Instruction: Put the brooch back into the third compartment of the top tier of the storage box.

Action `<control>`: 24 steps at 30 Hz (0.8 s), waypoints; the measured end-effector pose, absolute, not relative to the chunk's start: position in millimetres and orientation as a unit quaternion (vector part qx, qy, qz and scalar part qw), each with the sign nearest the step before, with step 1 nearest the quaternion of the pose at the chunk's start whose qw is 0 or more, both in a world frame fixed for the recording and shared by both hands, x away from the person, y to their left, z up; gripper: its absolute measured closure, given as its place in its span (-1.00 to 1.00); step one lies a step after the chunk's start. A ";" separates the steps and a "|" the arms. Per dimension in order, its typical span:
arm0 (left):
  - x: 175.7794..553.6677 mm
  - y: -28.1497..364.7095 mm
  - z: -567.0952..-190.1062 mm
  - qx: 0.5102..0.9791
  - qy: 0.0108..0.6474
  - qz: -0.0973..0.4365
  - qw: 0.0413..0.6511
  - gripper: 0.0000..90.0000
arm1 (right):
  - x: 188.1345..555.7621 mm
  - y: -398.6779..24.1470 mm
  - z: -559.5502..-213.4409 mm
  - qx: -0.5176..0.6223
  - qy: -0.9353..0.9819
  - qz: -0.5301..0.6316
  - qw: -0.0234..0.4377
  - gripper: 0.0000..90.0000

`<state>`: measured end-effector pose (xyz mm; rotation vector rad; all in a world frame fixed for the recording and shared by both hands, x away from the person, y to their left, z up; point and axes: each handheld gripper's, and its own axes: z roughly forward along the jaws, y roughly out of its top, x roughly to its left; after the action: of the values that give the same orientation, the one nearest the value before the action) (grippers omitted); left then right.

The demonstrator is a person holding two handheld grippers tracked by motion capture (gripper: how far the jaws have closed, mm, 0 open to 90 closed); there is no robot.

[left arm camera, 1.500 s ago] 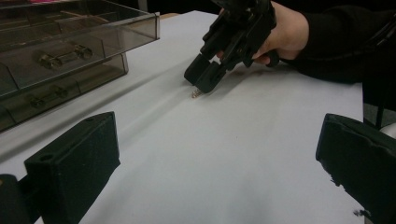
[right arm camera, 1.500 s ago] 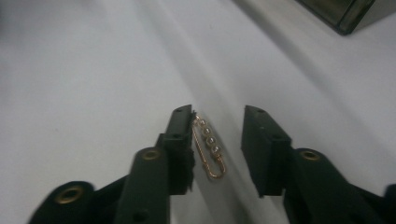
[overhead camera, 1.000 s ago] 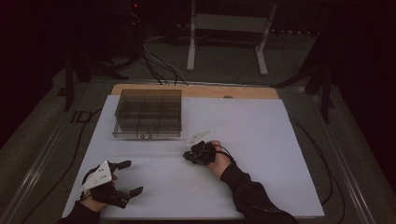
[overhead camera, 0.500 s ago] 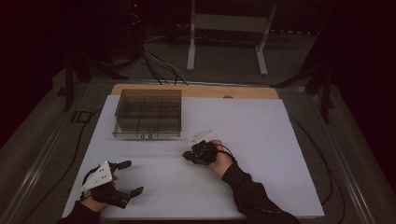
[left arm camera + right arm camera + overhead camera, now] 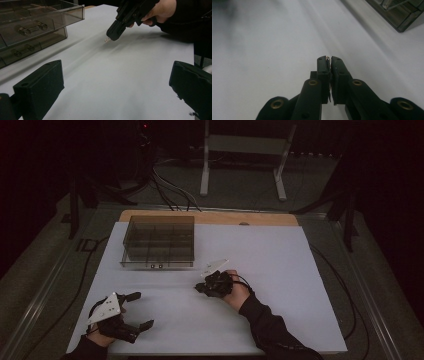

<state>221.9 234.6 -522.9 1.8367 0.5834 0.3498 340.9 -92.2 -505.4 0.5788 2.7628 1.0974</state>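
Currently we see the right gripper [image 5: 202, 287] near the middle of the white worktop [image 5: 280, 270], jaws clenched on a small pale clear piece [image 5: 108, 39]. In the right gripper view the piece [image 5: 328, 59] sits pinched right at the jaw tips, only a sliver of it exposed; we cannot tell what it is. From the left gripper view the tip of that gripper [image 5: 115, 30] points down at the worktop [image 5: 112, 82] with the piece poking out below it, very close to the surface; touching or not, we cannot tell. The right hand [image 5: 236, 287] wraps the gripper body, dark sleeve [image 5: 270, 330] running off toward the near edge.

The left gripper [image 5: 137, 310] sits at the near left corner of the worktop, jaws spread wide and holding nothing. Its grey three-cornered plate [image 5: 106, 307] faces up. The left hand [image 5: 102, 332] holds it from the near side.

A smoky transparent compartment box [image 5: 159, 241] stands at the far left of the worktop, well apart from both grippers. Through its front wall in the left gripper view the box [image 5: 37, 27] shows small metal parts [image 5: 31, 28] inside. One corner of the box [image 5: 399, 15] shows at the top right of the right gripper view.
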 end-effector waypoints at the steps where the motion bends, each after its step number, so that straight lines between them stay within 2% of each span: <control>1: 221.9 234.4 -522.9 0.779 0.246 0.148 0.557 -0.99 | 340.5 -92.1 -504.5 0.189 0.911 0.361 0.057 0.92; 24: 222.0 235.6 -522.1 0.778 0.250 0.147 0.558 -0.99 | 338.4 -87.0 -473.4 0.169 0.912 0.368 0.063 0.92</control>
<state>222.0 235.6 -522.1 1.8354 0.5893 0.3468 338.4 -87.0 -473.4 0.5101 2.7558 1.1112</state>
